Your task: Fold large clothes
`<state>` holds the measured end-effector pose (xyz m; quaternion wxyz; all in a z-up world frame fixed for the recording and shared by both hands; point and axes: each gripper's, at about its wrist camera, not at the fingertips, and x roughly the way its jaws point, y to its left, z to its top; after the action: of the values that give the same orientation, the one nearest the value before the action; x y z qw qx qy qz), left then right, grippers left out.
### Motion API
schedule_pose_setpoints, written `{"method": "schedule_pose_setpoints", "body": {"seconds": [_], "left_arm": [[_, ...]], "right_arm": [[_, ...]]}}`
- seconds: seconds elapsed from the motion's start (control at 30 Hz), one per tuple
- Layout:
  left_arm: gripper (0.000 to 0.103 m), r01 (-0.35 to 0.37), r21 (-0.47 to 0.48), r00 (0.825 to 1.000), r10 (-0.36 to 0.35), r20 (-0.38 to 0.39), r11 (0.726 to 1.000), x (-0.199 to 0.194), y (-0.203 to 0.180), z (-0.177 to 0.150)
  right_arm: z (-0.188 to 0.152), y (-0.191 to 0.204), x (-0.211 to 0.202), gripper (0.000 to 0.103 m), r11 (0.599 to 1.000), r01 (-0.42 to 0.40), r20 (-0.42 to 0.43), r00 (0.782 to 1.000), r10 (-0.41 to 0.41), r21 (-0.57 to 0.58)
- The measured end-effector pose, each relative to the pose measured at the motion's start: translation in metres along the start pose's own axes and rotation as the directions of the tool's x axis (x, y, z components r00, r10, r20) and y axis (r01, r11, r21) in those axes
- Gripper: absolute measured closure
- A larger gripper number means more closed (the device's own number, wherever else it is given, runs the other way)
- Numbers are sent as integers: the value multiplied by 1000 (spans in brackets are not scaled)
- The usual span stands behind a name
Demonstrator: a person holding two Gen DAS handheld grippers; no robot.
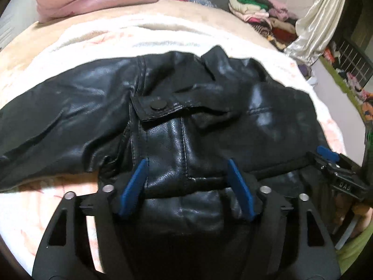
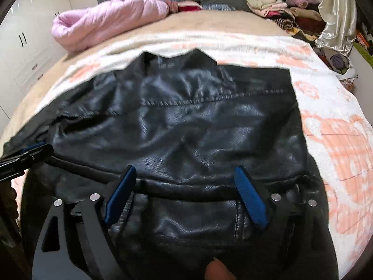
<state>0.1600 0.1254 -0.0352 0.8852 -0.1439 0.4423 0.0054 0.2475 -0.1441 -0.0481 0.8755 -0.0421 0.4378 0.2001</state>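
Note:
A black leather jacket [image 1: 163,107] lies spread on the bed, with a sleeve stretched to the left and a snap-button pocket flap [image 1: 158,105] near the middle. My left gripper [image 1: 187,165] is open, its blue fingers [image 1: 136,182] standing wide over the jacket's near hem. In the right wrist view the jacket [image 2: 186,116] fills the middle, collar at the far side. My right gripper [image 2: 185,172] is open over the hem, blue fingers [image 2: 250,196] apart. Each gripper shows at the edge of the other's view, the right one [image 1: 335,165] and the left one [image 2: 23,156].
The bed carries a white and peach patterned blanket [image 2: 338,140] over a beige cover. A pink puffy quilt [image 2: 105,18] lies at the far left. A pile of folded clothes [image 2: 279,7] and a shiny cream curtain [image 2: 338,18] stand at the far right. White cabinets [image 2: 30,42] are left.

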Motion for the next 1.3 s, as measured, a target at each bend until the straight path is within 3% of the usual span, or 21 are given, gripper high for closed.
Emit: {"method": "schedule_pose_setpoints", "body": {"seconds": [0.07, 0.2, 0.4, 0.57, 0.9, 1.3], "left_arm": [[16, -20, -1, 1000, 20, 14, 1000, -10, 0, 1], [9, -22, -30, 999, 23, 26, 999, -22, 4, 3], [9, -62, -70, 997, 65, 44, 996, -37, 13, 2], [9, -98, -141, 995, 100, 8, 985, -39, 35, -1], [9, -129, -191, 989, 141, 53, 973, -59, 64, 2], [9, -201, -252, 968, 231, 96, 947, -84, 99, 7]], "right_arm": [[0, 2, -9, 9, 1000, -4, 25, 1000, 4, 1], [-2, 11, -20, 4, 1000, -22, 39, 999, 22, -12], [0, 31, -30, 4, 999, -23, 57, 998, 25, -50], [6, 51, -35, 4, 995, -33, 69, 997, 40, -96], [28, 102, -41, 4, 983, -79, 100, 990, 97, -167], [49, 169, -39, 4, 956, -139, 109, 979, 171, -258]]}}
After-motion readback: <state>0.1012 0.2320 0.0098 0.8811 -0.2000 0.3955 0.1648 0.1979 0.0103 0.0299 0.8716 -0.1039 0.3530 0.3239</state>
